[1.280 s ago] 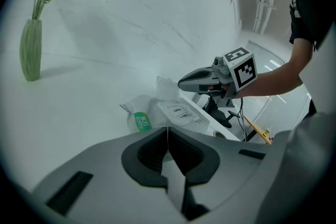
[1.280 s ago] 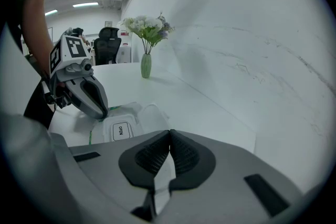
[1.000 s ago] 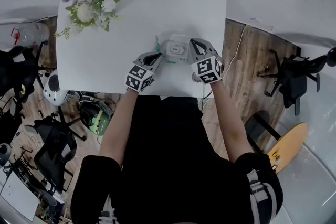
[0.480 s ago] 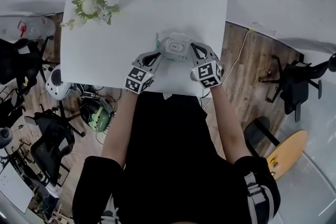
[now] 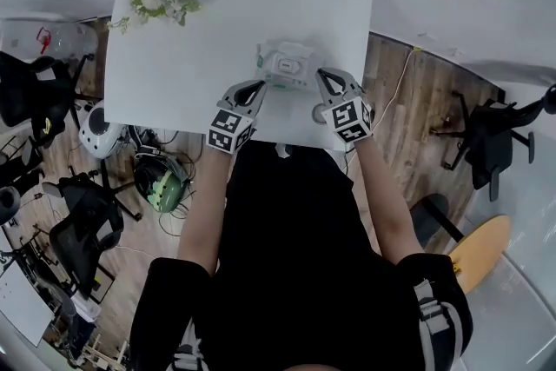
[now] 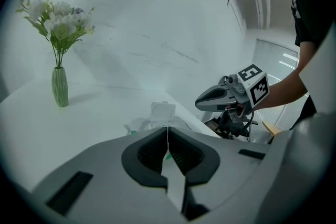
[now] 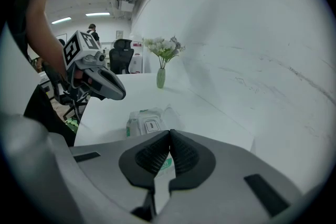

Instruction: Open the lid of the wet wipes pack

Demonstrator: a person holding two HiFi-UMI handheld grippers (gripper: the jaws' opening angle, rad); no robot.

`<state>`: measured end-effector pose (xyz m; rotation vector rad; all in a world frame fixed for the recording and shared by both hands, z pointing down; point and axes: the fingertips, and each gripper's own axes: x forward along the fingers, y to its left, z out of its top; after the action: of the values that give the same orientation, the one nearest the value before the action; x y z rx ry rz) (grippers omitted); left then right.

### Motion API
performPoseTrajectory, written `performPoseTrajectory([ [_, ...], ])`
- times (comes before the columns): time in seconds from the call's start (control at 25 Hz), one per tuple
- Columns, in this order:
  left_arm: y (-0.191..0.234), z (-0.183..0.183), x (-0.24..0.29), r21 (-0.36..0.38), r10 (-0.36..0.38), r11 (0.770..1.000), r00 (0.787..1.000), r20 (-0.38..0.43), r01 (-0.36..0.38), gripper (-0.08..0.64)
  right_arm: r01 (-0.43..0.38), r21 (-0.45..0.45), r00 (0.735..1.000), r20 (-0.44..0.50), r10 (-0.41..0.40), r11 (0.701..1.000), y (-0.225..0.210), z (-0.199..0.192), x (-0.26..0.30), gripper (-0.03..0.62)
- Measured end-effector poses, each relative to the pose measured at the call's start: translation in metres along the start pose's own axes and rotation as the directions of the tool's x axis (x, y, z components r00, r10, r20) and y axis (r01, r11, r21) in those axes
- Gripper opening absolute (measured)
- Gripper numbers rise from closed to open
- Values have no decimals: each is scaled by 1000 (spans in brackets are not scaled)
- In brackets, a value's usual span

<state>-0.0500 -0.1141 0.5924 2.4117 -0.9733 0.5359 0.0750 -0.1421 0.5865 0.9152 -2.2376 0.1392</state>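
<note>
The left gripper (image 5: 253,89) and the right gripper (image 5: 324,81) each have their grey jaws pressed together with nothing between them; both gripper views show this plainly. The soft white wet wipes pack (image 5: 287,65) with green print lies flat on the white rectangular table (image 5: 191,56). It sits just ahead of both sets of tips and between them, touching neither.

Seen from the left gripper, a square white hard-plastic lid (image 6: 163,112) appears to stand up on the pack's far side. Seen from the right gripper, a pale flap rises just beside the rounded frame. I judge that the lid is already lifted, though I cannot tell how far back it tips.

If the lid needs more travel, a closed tip is the right tool.
- Bring one gripper's joined jaws in low, ahead of the frame, and push the flap's free edge up and away in an arc about its hinge.
- Rest the other gripper's tip on the pack beside the frame. The pack looks light and the table smooth, so an unpinned pack will likely slide instead of letting the lid swing.
- Press gently, because the pack is soft and will dent.

If the flap holds by itself, simply draw both tools straight back.
</note>
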Motion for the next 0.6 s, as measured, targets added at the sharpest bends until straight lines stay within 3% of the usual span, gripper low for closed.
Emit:
performPoseTrajectory([
  [0.6, -20, 11, -35, 17, 73, 997, 997, 29, -74, 25, -32, -16, 999, 40, 33, 999, 13, 3, -27, 15],
])
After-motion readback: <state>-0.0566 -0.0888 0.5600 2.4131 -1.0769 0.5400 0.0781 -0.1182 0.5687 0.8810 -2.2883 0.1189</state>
